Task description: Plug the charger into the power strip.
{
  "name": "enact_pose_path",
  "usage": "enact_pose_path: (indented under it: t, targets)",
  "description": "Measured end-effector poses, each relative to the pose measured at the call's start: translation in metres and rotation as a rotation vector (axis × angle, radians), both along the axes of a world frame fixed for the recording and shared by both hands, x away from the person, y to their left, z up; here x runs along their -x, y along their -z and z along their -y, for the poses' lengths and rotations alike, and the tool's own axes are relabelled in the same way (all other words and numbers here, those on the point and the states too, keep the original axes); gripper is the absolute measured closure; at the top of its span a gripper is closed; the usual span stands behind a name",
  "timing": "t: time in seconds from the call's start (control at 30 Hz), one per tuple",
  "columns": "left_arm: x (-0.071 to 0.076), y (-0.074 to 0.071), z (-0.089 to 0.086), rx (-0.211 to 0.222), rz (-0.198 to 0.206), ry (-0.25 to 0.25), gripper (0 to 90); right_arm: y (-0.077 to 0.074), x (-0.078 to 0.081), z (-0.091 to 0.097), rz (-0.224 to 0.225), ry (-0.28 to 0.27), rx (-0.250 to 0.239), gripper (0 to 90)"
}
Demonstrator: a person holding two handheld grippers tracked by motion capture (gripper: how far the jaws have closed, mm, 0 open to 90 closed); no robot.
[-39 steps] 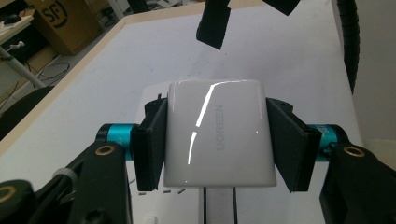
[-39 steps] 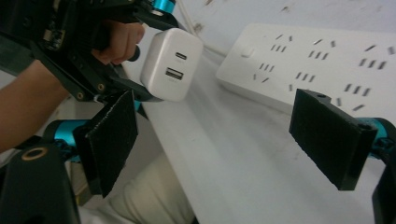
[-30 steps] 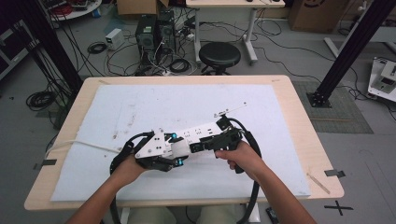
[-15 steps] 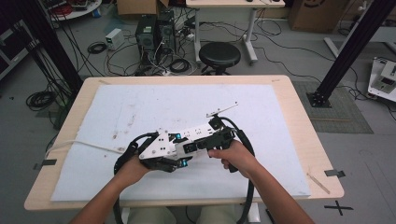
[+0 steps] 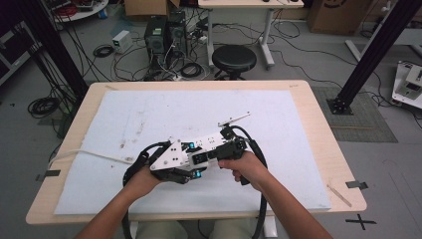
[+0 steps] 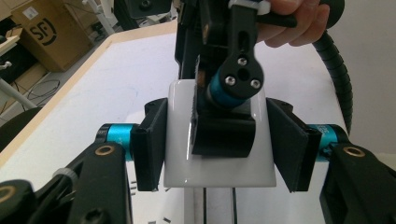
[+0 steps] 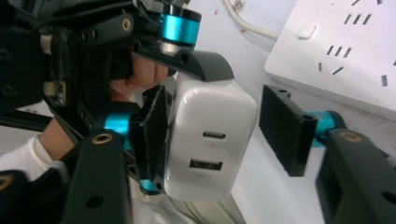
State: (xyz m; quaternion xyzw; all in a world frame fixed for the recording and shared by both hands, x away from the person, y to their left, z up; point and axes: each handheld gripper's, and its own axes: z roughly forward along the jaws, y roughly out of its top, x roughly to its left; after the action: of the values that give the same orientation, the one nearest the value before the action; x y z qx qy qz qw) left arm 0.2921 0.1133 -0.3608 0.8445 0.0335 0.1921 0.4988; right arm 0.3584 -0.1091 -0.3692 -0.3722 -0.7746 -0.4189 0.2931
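It was a lab or robotics workroom; beyond the wooden table [image 5: 318, 124] with its white mat [image 5: 164, 114], computer towers [image 5: 164, 35] stood on the floor amid tangled cables [image 5: 45, 105]; a black stool [image 5: 234, 59] sat just behind the table; cardboard boxes [image 5: 333, 15] and black rig struts [image 5: 378, 45] stood farther off.

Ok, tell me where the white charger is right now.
In the right gripper view the white charger sits between the right tool's pads, gripped by the left tool, beside the power strip on the table.
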Motion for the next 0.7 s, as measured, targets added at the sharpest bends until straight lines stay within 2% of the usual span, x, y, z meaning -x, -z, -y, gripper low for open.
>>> enact_pose_path:
  t: [0.17,0.27,0.33,0.37,0.43,0.5,0.63,0.67,0.7]
  targets:
    - [0.0,0.001,0.001,-0.019,0.008,0.007,42.5,0.002,0.0,0.0,-0.012,-0.024,-0.021,57.7]
    - [0.0,0.001,0.002,-0.021,0.012,0.009,42.5,0.002,0.0,0.001,-0.037,-0.018,-0.01,59.0]
    - [0.0,0.001,0.001,-0.004,-0.012,-0.003,42.0,0.002,0.0,0.002,-0.032,-0.018,-0.015,60.2]
    - [0.0,0.002,0.0,0.007,-0.025,-0.014,41.3,0.002,0.0,0.002,-0.028,-0.014,-0.012,60.7]
    - [-0.002,0.003,-0.002,0.011,-0.058,-0.042,31.5,0.001,0.0,0.005,-0.016,-0.004,-0.014,61.5]
    - [-0.005,0.006,-0.008,0.017,-0.092,-0.066,25.7,0.0,0.0,0.009,0.0,0.009,-0.014,62.0]
    - [-0.006,0.01,-0.021,0.061,-0.119,-0.12,25.0,-0.002,-0.001,0.023,0.06,0.062,-0.025,62.5]
    - [-0.006,0.01,-0.021,0.061,-0.119,-0.12,25.0,-0.002,-0.001,0.023,0.06,0.062,-0.025,62.5]
    - [-0.006,0.012,-0.027,0.076,-0.125,-0.145,25.0,-0.002,-0.001,0.026,0.081,0.07,-0.03,62.7]
